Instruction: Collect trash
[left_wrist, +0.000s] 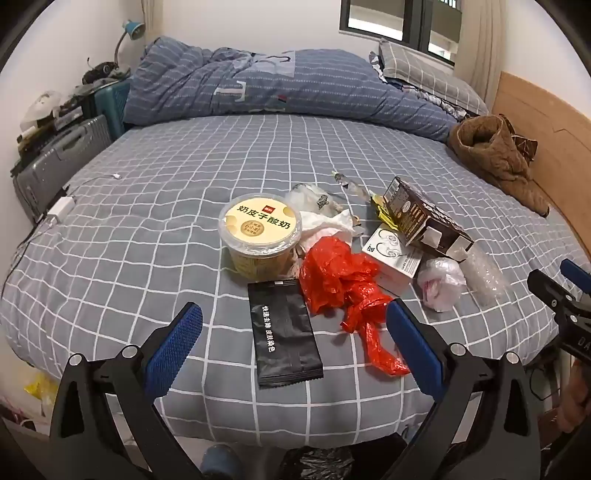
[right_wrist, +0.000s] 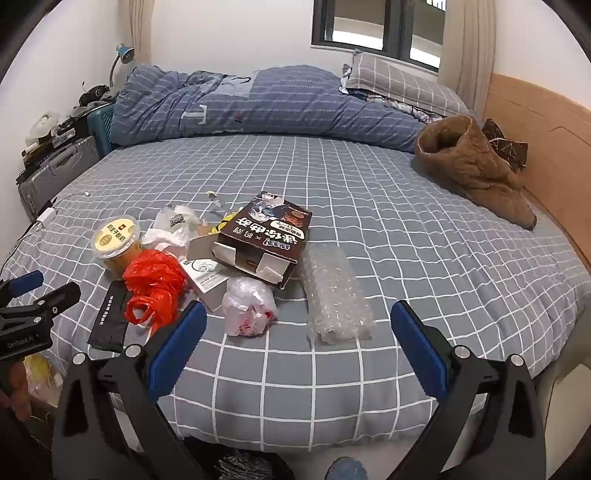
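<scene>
- Here, the left gripper hangs above the near edge of the bed, its blue-padded fingers spread wide and holding nothing.
- Between those fingers in the left wrist view lies a flat black sachet with white lettering; the crumpled red plastic bag sits just beside it, touching the sachet's upper right corner.
- Behind the sachet stands a yellow yogurt tub, lid on, with white tissue against its right side.
- The right gripper is likewise released, fingers wide apart, empty, over the checked sheet.
- Ahead of it lie a knotted clear plastic bag and a strip of bubble wrap, near each other.
- Farther on, an opened dark cardboard box leans on a small white box.
- Well apart, by the wooden headboard, is a brown fleece garment; a rumpled blue quilt lies across the far side.
</scene>
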